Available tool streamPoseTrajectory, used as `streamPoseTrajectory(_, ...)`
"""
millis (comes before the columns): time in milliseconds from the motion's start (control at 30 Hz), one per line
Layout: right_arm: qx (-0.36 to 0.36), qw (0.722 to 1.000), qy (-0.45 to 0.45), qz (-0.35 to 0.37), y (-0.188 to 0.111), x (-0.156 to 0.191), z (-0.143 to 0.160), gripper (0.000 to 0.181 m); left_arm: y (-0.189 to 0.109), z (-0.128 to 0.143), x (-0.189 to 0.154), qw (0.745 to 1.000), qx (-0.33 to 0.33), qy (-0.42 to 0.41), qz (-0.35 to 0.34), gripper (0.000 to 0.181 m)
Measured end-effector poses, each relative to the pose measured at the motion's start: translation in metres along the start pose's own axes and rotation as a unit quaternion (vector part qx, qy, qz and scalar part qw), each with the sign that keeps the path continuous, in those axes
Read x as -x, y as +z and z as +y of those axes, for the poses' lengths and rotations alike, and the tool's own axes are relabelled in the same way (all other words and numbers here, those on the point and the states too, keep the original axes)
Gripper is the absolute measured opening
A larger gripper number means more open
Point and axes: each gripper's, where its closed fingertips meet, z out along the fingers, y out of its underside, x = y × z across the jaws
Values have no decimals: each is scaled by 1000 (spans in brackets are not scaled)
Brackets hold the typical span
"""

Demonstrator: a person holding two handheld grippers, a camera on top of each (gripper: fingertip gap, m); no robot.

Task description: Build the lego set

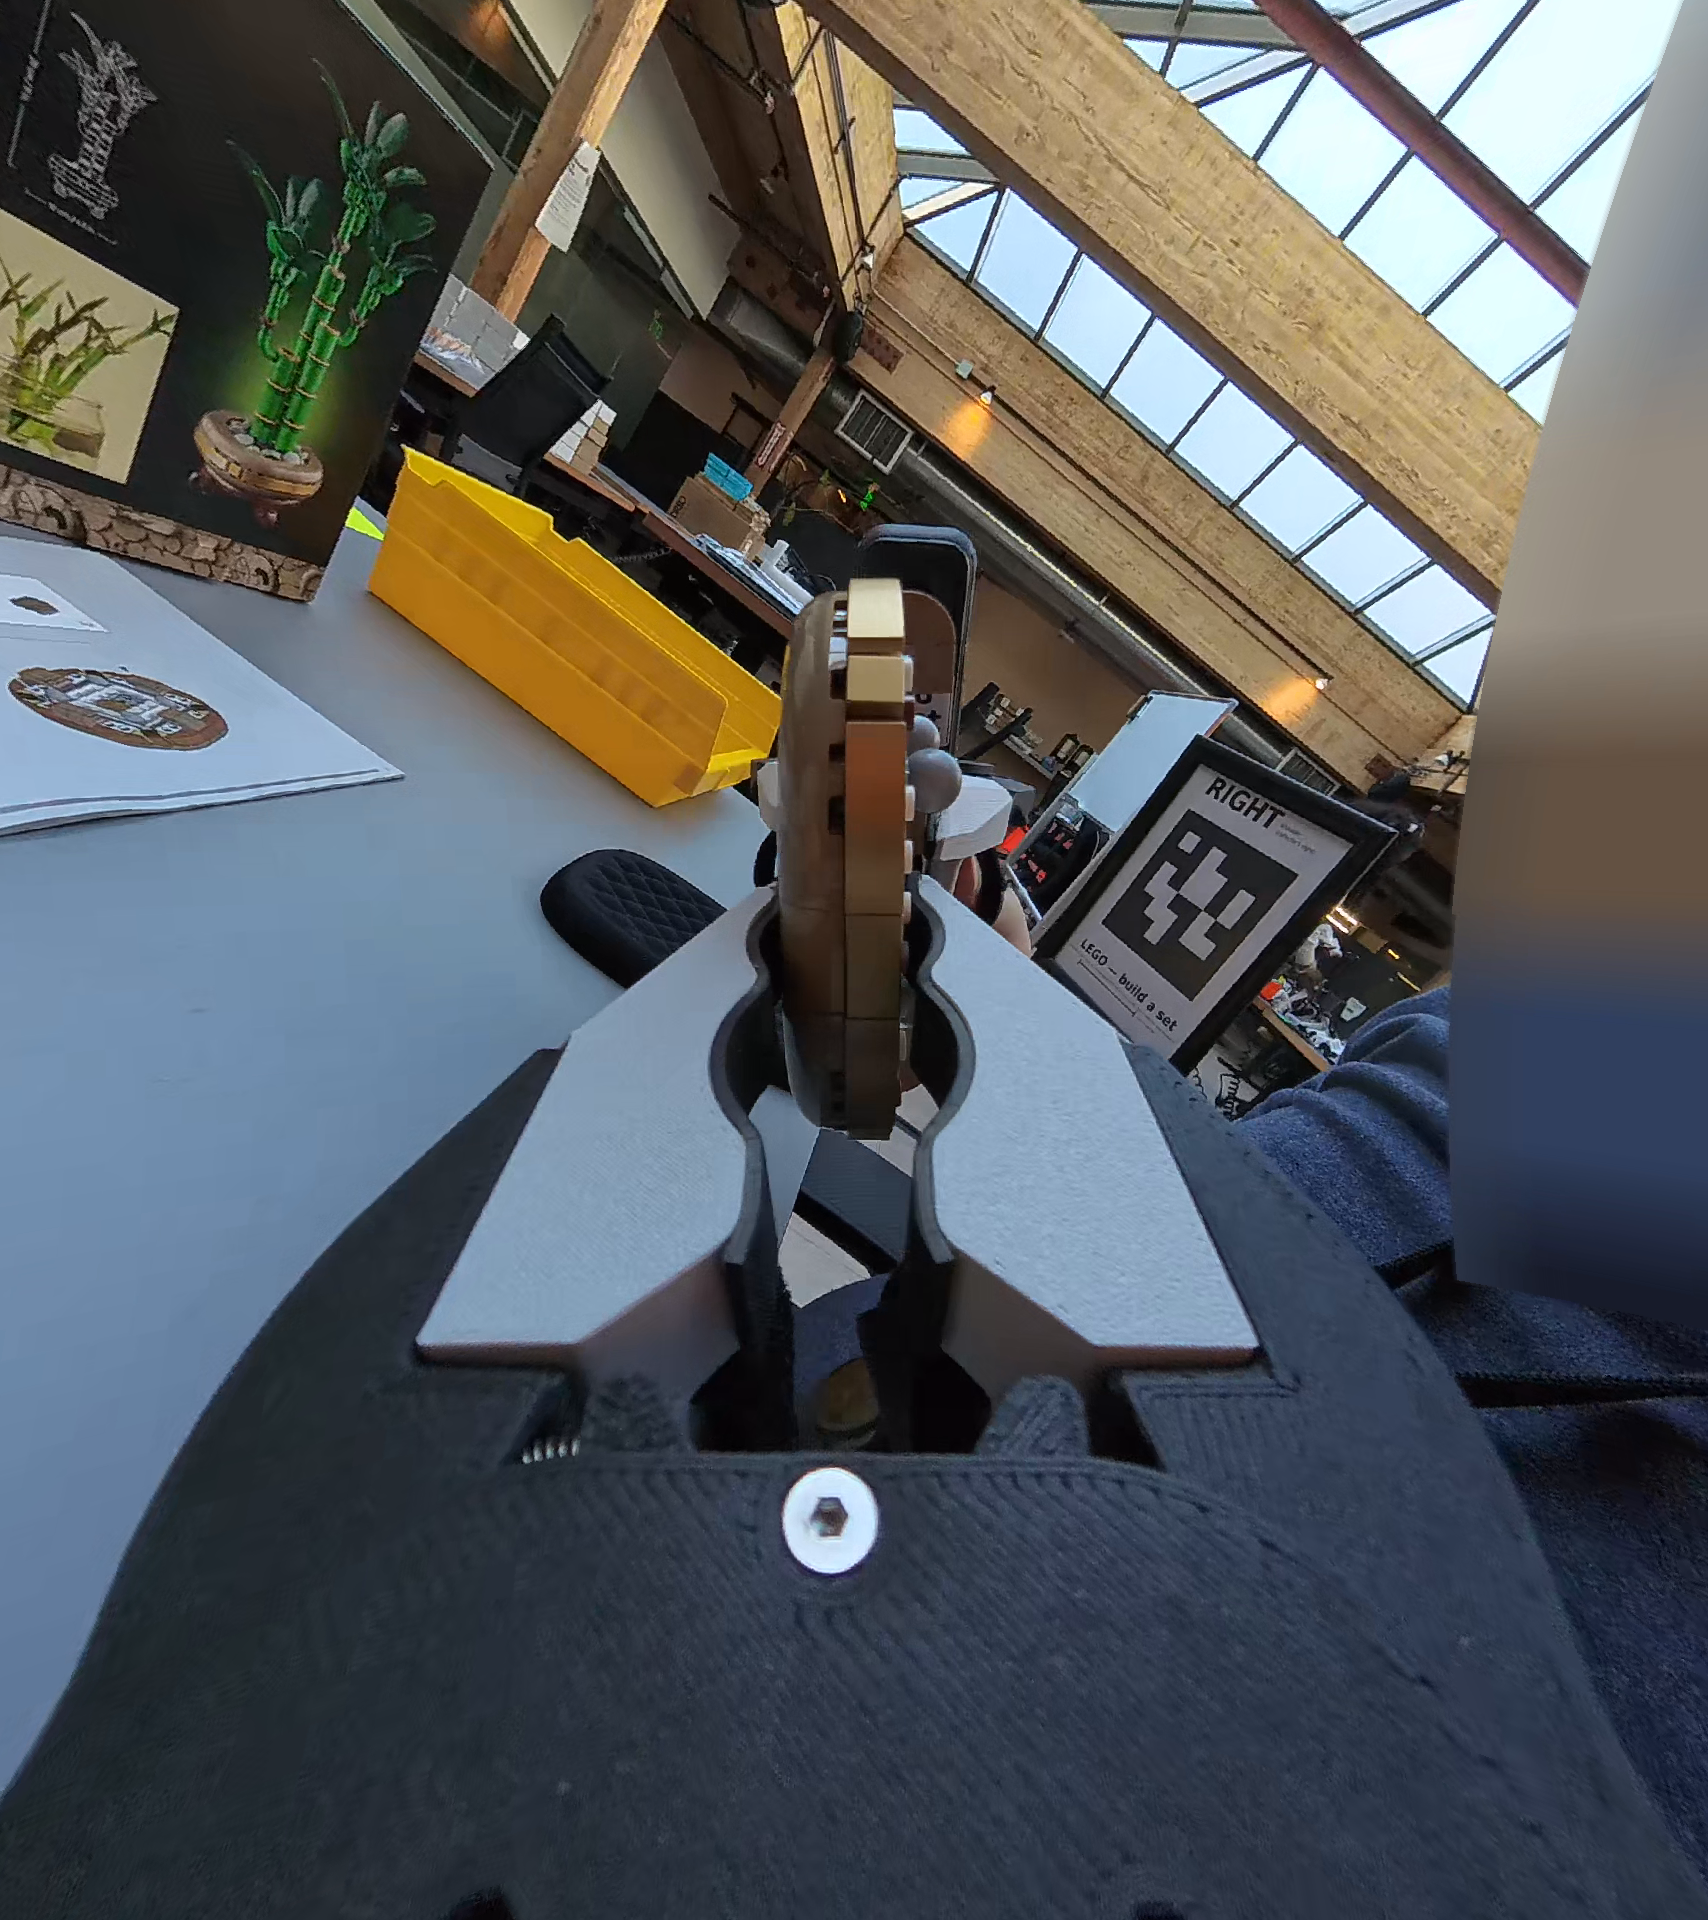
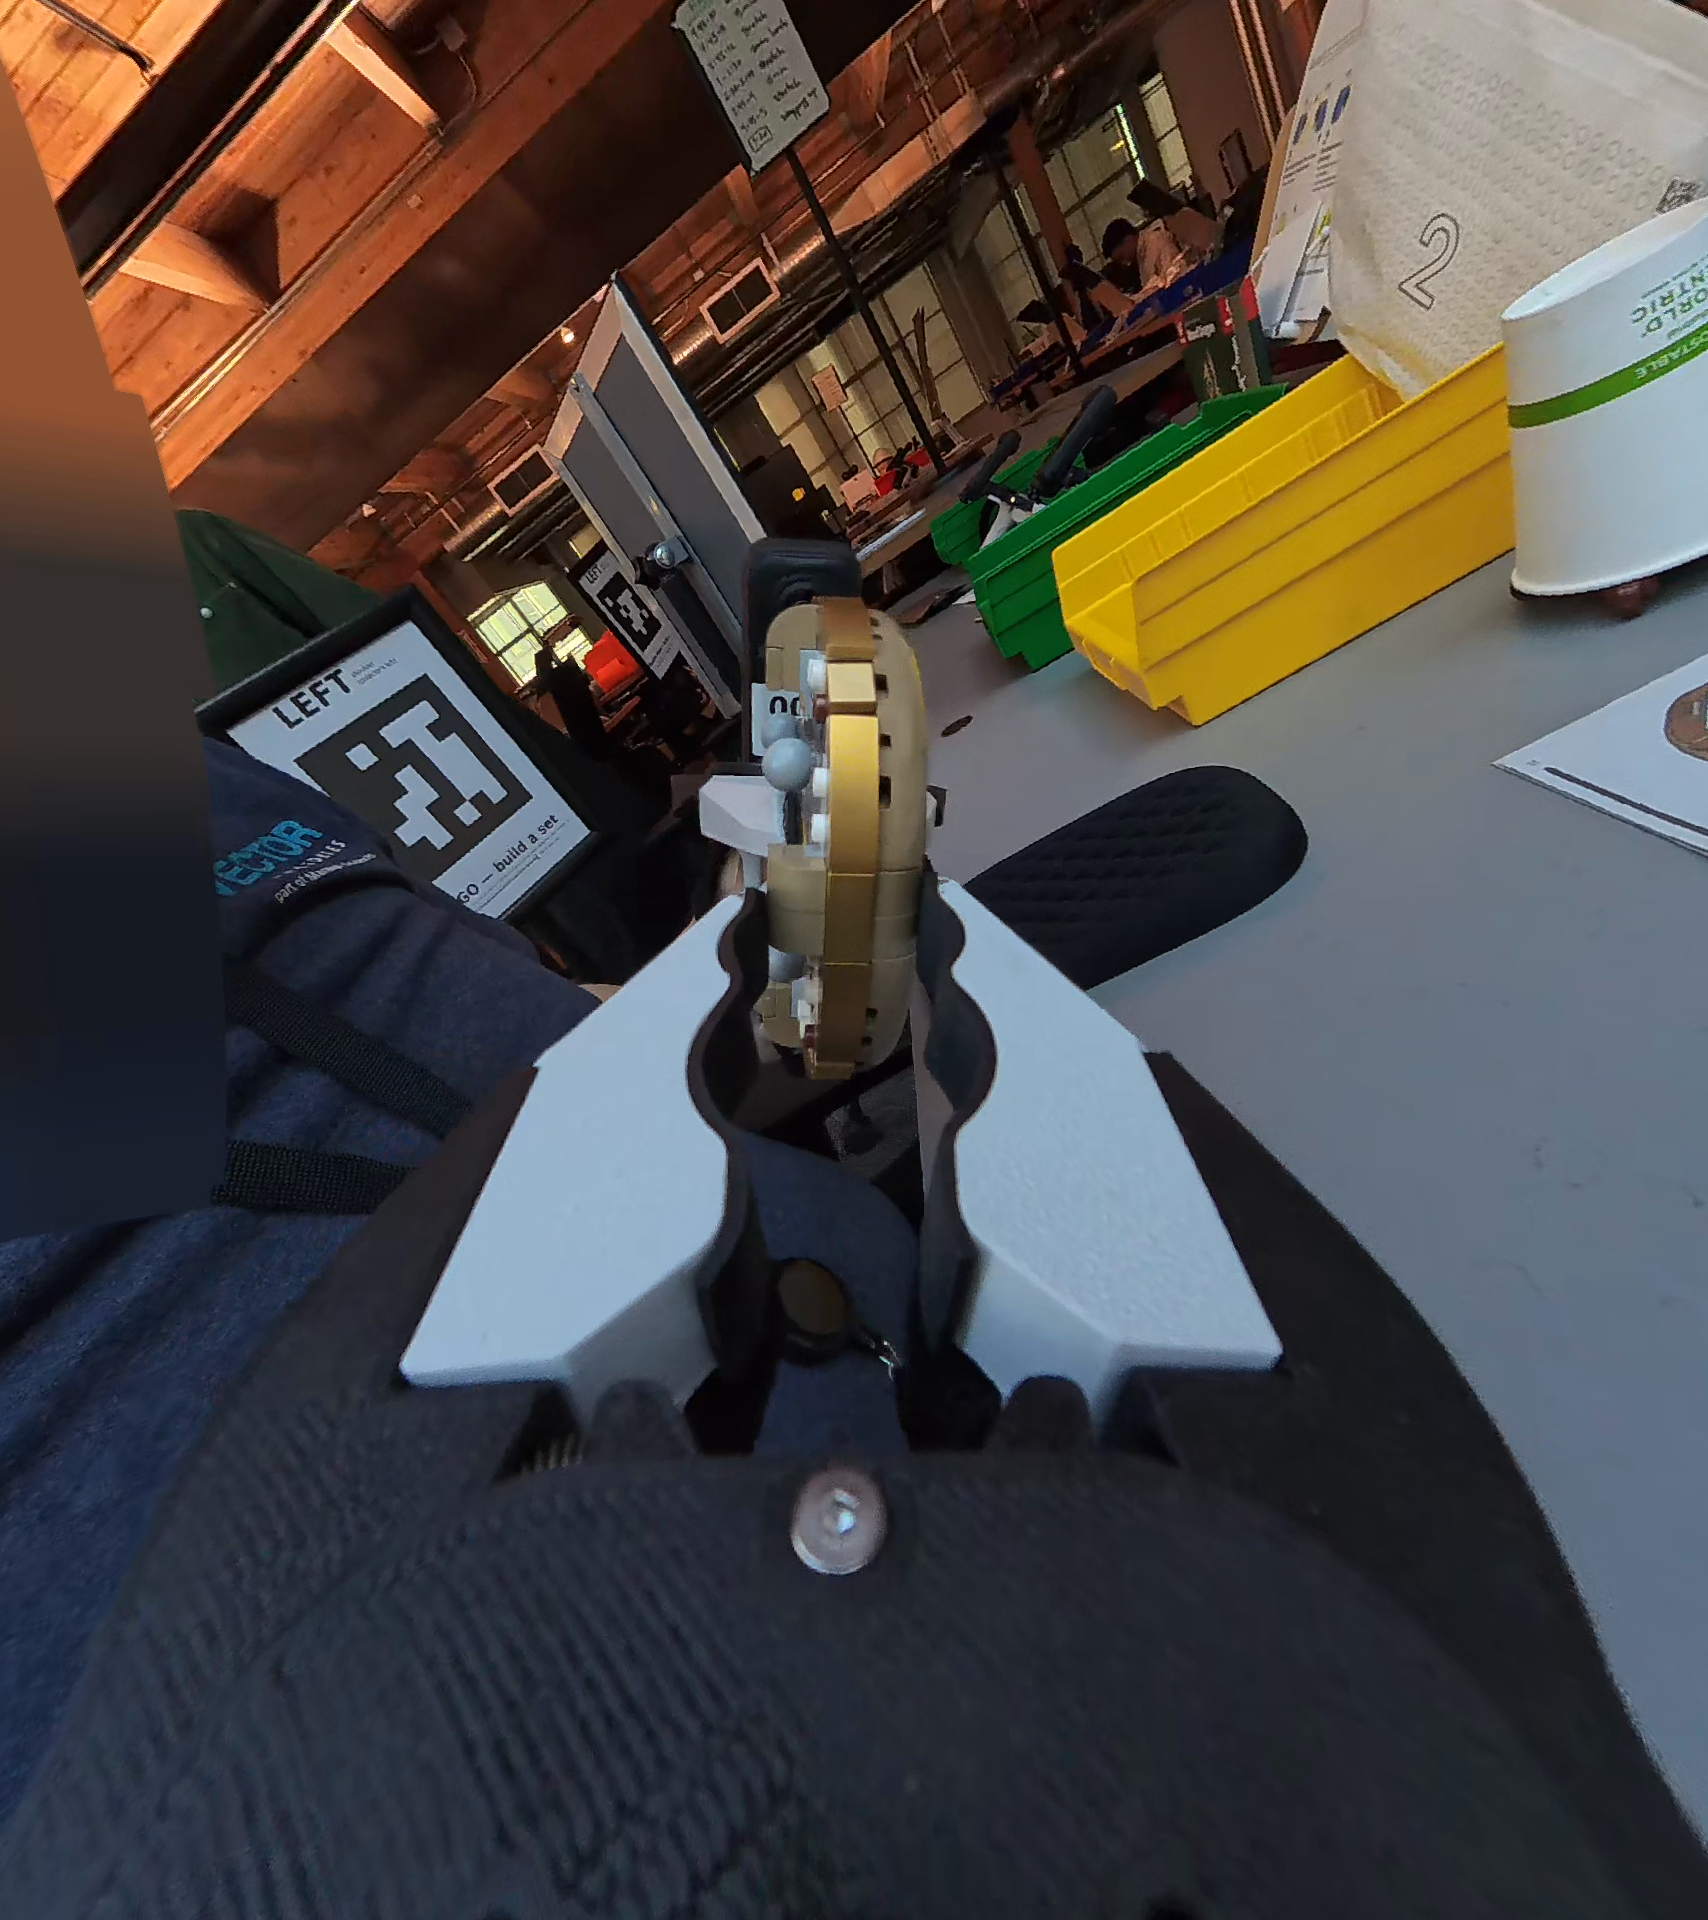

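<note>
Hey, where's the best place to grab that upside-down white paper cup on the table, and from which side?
Take the paper cup across its upper wall, near the closed base that now faces up, coming from above. It widens toward the table and the yellow bin crowds one side, so top access looks clearest.

1. The left hand-held gripper [image 1: 839, 914] has a wide black body with fine ribbed print lines and a rounded outline.
2. Two pale grey fingers [image 1: 621, 1164] sit in angular notches; their inner edges are black and wavy.
3. A silver hex-socket screw [image 1: 829, 1519] sits at the body's centre, and a small coiled spring [image 1: 546, 1450] shows at the left notch.
4. The right hand-held gripper [image 2: 834, 914] is built alike: black ribbed body, whitish fingers [image 2: 611, 1195], a central screw [image 2: 837, 1525] that looks blurred.
5. The person wears a dark blue fleece-like top [image 2: 330, 935] with light blue lettering and black straps [image 2: 341, 1039], possibly a lanyard.
</note>
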Motion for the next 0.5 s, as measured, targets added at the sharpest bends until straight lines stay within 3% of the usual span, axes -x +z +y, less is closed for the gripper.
streamPoseTrajectory(133,-6,1000,-4,0,3,1,-2,28,-2,-3,0,1000,-5,-10,6,18)
streamPoseTrajectory(233,-23,999,16,-42,0,11,-8,34,-3,-9,-4,999,-16,-28,26,18)
streamPoseTrajectory(500,-41,995,69,-60,-6,6,-9,24,-3,-8,-2,999,-14,-39,30,18)
